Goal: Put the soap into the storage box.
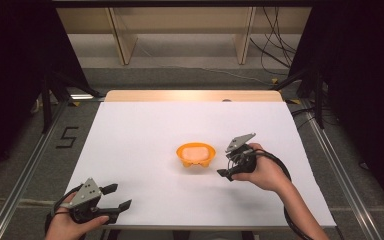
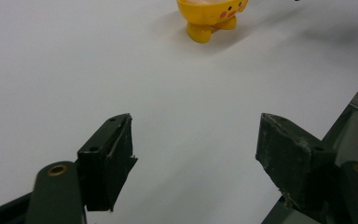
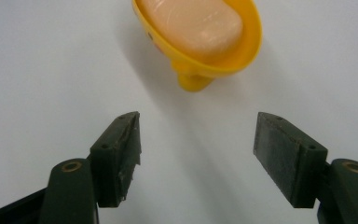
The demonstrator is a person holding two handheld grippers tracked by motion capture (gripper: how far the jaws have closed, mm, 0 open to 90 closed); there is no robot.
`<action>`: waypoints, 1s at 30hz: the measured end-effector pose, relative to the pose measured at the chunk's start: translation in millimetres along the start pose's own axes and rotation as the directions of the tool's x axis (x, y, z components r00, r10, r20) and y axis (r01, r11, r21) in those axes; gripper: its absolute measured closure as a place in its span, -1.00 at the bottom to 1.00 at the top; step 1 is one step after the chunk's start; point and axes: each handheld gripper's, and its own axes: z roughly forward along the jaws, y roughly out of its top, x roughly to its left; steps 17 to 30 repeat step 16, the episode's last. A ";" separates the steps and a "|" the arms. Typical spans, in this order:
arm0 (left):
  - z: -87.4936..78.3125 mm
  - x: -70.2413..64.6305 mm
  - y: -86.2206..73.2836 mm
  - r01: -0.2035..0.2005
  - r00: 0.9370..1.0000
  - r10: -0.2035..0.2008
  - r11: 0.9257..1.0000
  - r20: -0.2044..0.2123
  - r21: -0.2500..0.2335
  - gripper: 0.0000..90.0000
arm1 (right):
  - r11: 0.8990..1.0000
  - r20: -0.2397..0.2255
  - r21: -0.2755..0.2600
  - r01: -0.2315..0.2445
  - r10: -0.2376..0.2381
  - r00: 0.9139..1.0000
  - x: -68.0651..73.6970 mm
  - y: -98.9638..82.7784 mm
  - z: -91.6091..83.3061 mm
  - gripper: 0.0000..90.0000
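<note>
1. High view: a yellow dish (image 1: 195, 155) stands a little right of the frame's centre on the white surface (image 1: 145, 135), with a pale orange soap (image 1: 195, 152) lying inside it.
2. Just right of the dish, the right claw (image 1: 223, 161) is held in a hand (image 1: 263, 172) whose forearm enters from the lower right; the claw is near the dish but not touching it.
3. At the lower left of the frame, the left claw (image 1: 120, 197) sits at the near edge of the surface, well apart from the dish, gripped by the other hand (image 1: 67, 226).
4. Right gripper view: the right claw (image 3: 196, 149) has its jaws spread wide with nothing between them. The dish (image 3: 249, 44) is at the top centre, just beyond the jaw tips, standing on a small yellow foot, and the soap (image 3: 196, 23) rests in its bowl.
5. Left gripper view: the left claw (image 2: 196, 149) is likewise wide open and holds nothing, only bare white surface (image 2: 74, 70) between its jaws. The dish (image 2: 209, 16) is at the top of the frame, far off, showing pink cheek spots on its side.
</note>
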 end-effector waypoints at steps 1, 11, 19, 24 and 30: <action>0.0 0.0 0.0 0.000 1.000 0.000 1.000 0.000 0.000 -0.40 | 1.000 0.000 0.000 0.000 0.000 1.000 0.0 0.0 0.0 -0.27; 0.5 0.5 0.5 -0.006 1.000 0.006 1.000 0.006 0.001 -0.40 | 0.999 0.000 -0.005 -0.050 0.050 0.999 4.0 -26.4 2.9 -0.27; 0.2 -0.9 0.2 0.014 1.000 -0.014 1.000 0.000 0.000 -0.40 | 0.999 0.010 -0.012 -0.047 0.047 0.999 3.5 -27.5 6.1 -0.26; 0.2 -0.9 0.2 0.014 1.000 -0.014 1.000 0.000 0.000 -0.40 | 0.999 0.010 -0.012 -0.047 0.047 0.999 3.5 -27.5 6.1 -0.26; 0.2 -0.9 0.2 0.014 1.000 -0.014 1.000 0.000 0.000 -0.40 | 0.999 0.010 -0.012 -0.047 0.047 0.999 3.5 -27.5 6.1 -0.26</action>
